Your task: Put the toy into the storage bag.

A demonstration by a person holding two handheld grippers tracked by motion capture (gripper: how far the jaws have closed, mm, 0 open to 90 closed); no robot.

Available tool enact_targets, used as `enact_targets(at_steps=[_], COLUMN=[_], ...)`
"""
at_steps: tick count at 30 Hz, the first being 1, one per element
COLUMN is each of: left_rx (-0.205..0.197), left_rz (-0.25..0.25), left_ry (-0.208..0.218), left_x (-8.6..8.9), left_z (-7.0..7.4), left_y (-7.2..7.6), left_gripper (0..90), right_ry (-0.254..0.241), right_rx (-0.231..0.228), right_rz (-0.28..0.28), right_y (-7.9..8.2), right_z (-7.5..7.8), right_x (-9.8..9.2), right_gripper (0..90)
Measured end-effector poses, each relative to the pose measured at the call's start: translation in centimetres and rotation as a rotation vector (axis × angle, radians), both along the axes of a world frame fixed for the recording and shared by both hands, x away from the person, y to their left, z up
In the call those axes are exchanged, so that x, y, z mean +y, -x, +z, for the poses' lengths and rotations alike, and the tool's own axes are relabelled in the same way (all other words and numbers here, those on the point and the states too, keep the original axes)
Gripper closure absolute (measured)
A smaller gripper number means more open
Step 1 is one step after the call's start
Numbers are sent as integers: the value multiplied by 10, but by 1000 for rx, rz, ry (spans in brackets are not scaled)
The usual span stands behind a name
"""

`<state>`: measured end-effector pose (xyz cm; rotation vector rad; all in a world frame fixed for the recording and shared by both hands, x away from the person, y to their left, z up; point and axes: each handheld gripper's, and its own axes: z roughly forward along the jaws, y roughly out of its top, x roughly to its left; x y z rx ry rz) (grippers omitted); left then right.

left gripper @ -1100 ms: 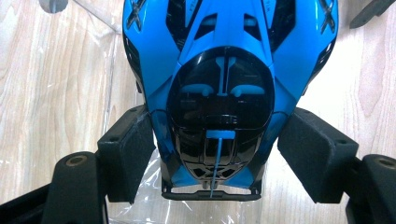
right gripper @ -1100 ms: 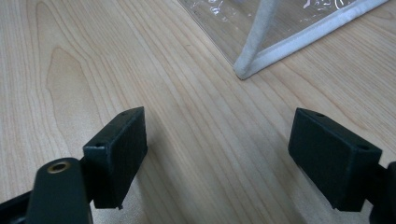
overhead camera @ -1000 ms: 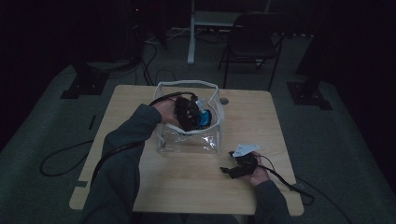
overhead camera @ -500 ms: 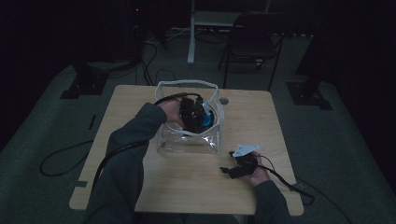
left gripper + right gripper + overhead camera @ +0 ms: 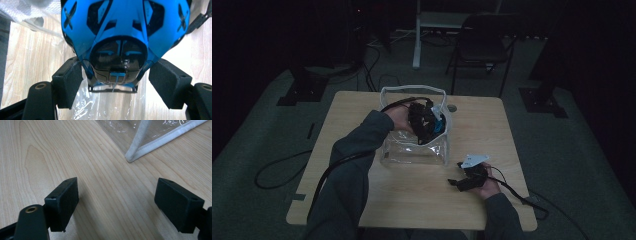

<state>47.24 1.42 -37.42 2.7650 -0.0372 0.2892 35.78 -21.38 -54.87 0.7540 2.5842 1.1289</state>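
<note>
A clear plastic bag (image 5: 412, 150) with white trim and a white handle stands open on the wooden table (image 5: 492, 125). My left gripper (image 5: 427, 125) reaches into its mouth. In the left gripper view the left gripper (image 5: 115, 82) is shut on a blue and black gadget (image 5: 125, 32): both pads press its narrow end, and the bag's plastic (image 5: 112, 107) lies below it. My right gripper (image 5: 469, 180) rests low on the table near the bag's front right corner. In the right gripper view the right gripper (image 5: 116, 200) stands open over bare wood, short of the bag's corner (image 5: 140, 150).
A small round hole (image 5: 452, 108) sits in the tabletop behind the bag. Cables (image 5: 522, 192) trail from both grippers off the table's near edge. A dark chair (image 5: 482, 45) and stand bases (image 5: 542, 100) are on the floor beyond the table.
My left hand and gripper have shifted a little to the right over the bag's mouth. The right gripper has stayed put.
</note>
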Motion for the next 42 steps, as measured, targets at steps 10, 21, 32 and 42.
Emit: enact_targets(at_steps=[10, 21, 32, 42], left_rx=[6, 15, -16, -40], left_rz=[-25, -81, -27, 12], left_ry=[-17, -90, 27, 160], left_x=[-12, -23, -7, 23], left_z=[-3, -13, 3, 26], left_y=[5, 10, 5, 11], left_gripper=[263, 476, 460, 440], right_ry=[1, 1, 2, 1], right_rx=[0, 1, 2, 0], right_rz=[0, 5, 9, 9], right_y=[0, 0, 0, 0], right_z=[0, 0, 0, 0], right_x=[0, 1, 1, 1], right_gripper=[191, 182, 181, 181])
